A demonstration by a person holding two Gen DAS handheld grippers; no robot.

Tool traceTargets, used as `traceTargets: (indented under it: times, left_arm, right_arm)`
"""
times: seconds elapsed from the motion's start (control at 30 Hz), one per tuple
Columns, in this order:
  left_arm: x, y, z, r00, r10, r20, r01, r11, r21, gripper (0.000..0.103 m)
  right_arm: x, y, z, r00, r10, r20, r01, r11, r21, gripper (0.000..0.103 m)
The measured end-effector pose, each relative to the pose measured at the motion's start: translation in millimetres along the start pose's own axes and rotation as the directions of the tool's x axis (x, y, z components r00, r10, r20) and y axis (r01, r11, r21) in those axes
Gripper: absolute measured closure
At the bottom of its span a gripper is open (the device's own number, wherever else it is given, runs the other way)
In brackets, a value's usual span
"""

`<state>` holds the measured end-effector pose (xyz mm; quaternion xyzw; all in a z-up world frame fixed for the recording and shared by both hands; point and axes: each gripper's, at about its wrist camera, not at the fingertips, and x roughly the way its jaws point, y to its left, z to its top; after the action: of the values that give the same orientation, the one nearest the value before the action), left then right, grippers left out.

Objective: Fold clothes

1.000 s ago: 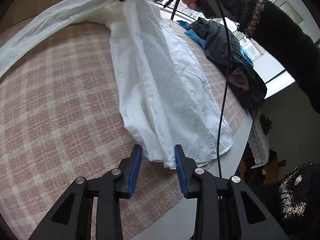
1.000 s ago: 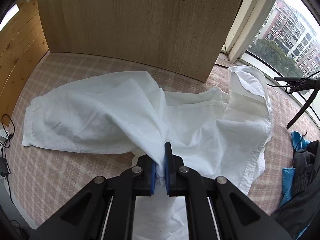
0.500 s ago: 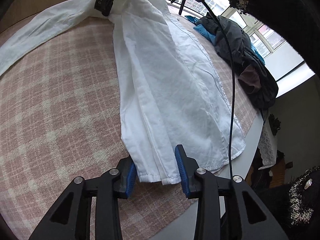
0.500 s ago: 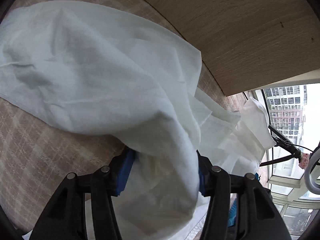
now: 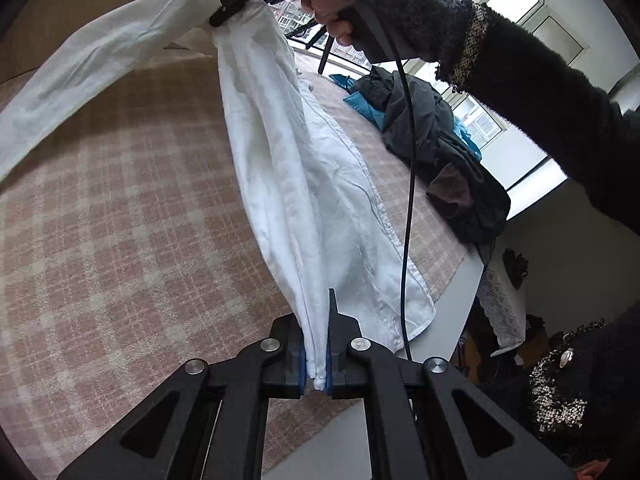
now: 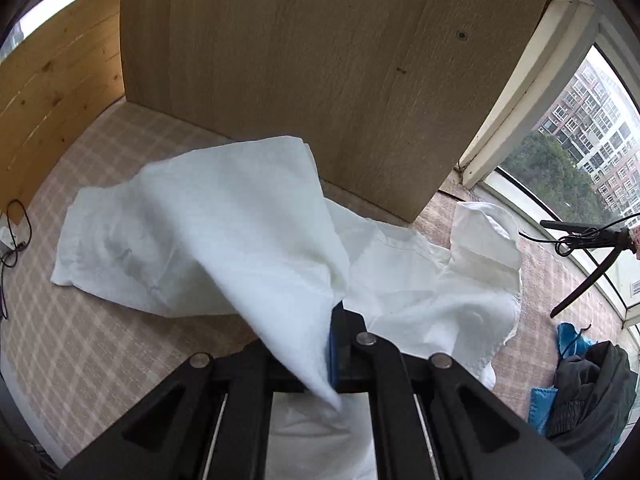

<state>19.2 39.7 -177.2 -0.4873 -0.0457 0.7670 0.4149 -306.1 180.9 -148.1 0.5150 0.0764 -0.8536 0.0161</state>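
Left wrist view has the left gripper (image 5: 316, 364) clamped on the hem of the white shirt (image 5: 304, 184), right at the near edge of the tabletop (image 5: 100, 220). The right gripper (image 5: 224, 16) is up at the far end, pinched on the shoulder area, and the person's hand (image 5: 340, 12) is wrapped round its handle. So the shirt hangs as a long strip strung between the two, long axis running straight away from the left gripper toward the far edge, with a sleeve trailing off to the left. The rest of it is still draped on the checked cloth. The dark pile (image 5: 436, 152) sits by the right edge, well clear. Looks like the next fold depends on keeping that strip taut, and each hand already has its own end.
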Motion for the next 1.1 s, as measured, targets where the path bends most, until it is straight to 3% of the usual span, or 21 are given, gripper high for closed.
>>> traceTargets:
  times: [0.07, 0.17, 0.2, 0.27, 0.4, 0.47, 0.57, 0.6, 0.67, 0.7, 0.83, 0.93, 1.03, 1.1]
  left_arm:
    - [-7.2, 8.5, -0.3, 0.998, 0.069, 0.005, -0.069, 0.998, -0.003, 0.098]
    - [8.7, 43.2, -6.2, 0.984, 0.16, -0.082, -0.166, 0.983, -0.076, 0.095]
    - [16.4, 55.8, -9.1, 0.974, 0.186, -0.126, -0.199, 0.974, -0.103, 0.089]
    - [11.4, 65.0, -10.0, 0.969, 0.212, -0.13, -0.229, 0.965, -0.13, 0.086]
    - [-28.2, 57.8, -3.8, 0.968, 0.247, -0.044, -0.251, 0.958, -0.138, 0.085]
    - [-46.6, 51.8, 0.6, 0.97, 0.244, 0.0, -0.242, 0.96, -0.14, 0.085]
    - [-55.1, 38.7, 13.9, 0.954, 0.299, 0.022, -0.296, 0.95, -0.099, 0.085]
    - [-55.1, 32.7, 19.2, 0.947, 0.321, 0.027, -0.318, 0.945, -0.078, 0.085]
    - [-48.3, 21.3, 33.2, 0.94, 0.341, 0.031, -0.339, 0.939, -0.062, 0.085]
    - [-43.9, 17.3, 40.0, 0.934, 0.355, 0.032, -0.353, 0.934, -0.052, 0.085]
    - [-24.7, 1.8, 67.5, 0.907, 0.419, 0.036, -0.419, 0.908, -0.008, 0.079]
    - [-11.1, 11.9, 86.1, 0.855, 0.519, 0.014, -0.519, 0.855, 0.004, 0.076]
    - [-11.2, 50.2, 100.2, 0.833, 0.554, -0.018, -0.553, 0.828, -0.09, 0.07]
    - [-15.0, 90.5, 106.0, 0.81, 0.584, -0.05, -0.583, 0.793, -0.175, 0.062]
  right_arm:
    - [4.8, 8.3, 10.8, 0.999, 0.028, 0.02, -0.029, 0.999, 0.015, 0.097]
    - [51.4, 26.7, 18.0, 0.995, 0.065, -0.077, -0.066, 0.998, -0.005, 0.092]
    - [67.8, 33.1, 16.9, 0.988, 0.046, -0.146, -0.047, 0.999, -0.006, 0.09]
    - [75.9, 35.8, 15.4, 0.971, 0.053, -0.235, -0.047, 0.998, 0.03, 0.09]
    - [1.5, 6.7, 3.7, 0.973, 0.204, -0.107, -0.194, 0.977, 0.092, 0.086]
    - [-42.4, -23.5, -7.3, 0.971, 0.238, -0.022, -0.234, 0.964, 0.126, 0.07]
    - [-97.1, -71.3, -32.3, 0.956, 0.276, 0.099, -0.29, 0.938, 0.189, 0.056]
    - [-107.3, -85.0, -40.4, 0.95, 0.284, 0.127, -0.306, 0.93, 0.204, 0.053]
    - [-118.6, -108.1, -50.5, 0.935, 0.308, 0.179, -0.343, 0.912, 0.224, 0.035]
    - [-115.6, -112.3, -51.6, 0.929, 0.321, 0.184, -0.358, 0.907, 0.222, 0.034]
    - [-89.9, -107.6, -48.7, 0.913, 0.386, 0.13, -0.404, 0.897, 0.178, 0.034]
    - [-81.5, -105.4, -58.0, 0.906, 0.406, 0.12, -0.42, 0.897, 0.138, 0.034]
    - [-83.6, -113.1, -78.2, 0.895, 0.435, 0.097, -0.445, 0.886, 0.131, 0.034]
    - [-93.9, -122.9, -99.4, 0.887, 0.453, 0.094, -0.461, 0.879, 0.118, 0.034]
